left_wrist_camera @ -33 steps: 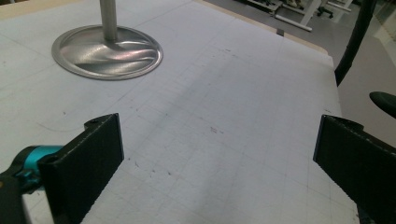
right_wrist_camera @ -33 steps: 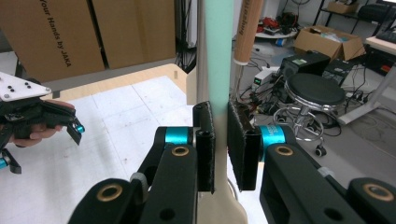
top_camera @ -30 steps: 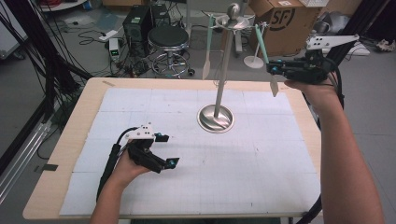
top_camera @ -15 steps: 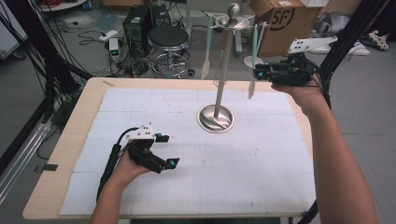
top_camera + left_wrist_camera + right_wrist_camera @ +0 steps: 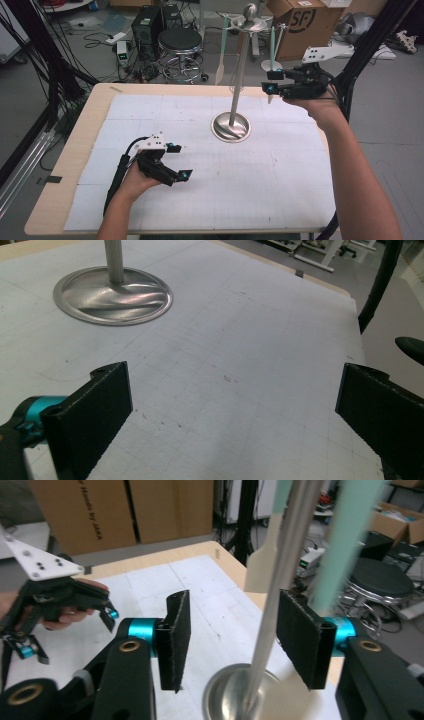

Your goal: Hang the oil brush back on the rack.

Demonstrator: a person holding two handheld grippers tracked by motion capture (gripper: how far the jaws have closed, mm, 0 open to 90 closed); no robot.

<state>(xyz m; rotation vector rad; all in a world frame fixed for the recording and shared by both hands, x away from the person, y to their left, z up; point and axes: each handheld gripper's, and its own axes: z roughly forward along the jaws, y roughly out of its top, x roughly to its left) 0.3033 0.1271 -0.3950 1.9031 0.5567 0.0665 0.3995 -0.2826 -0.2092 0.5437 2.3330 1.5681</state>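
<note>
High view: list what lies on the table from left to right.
left gripper → metal stand → hanging green utensil → right gripper, its jaws just opened and nothing between them.

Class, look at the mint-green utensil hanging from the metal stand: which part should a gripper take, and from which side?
Probably its long straight handle, mid-length: the mint-green utensil hangs vertically from the stand, so close the jaws level across it from the table's right edge, where the right gripper already is.
</note>
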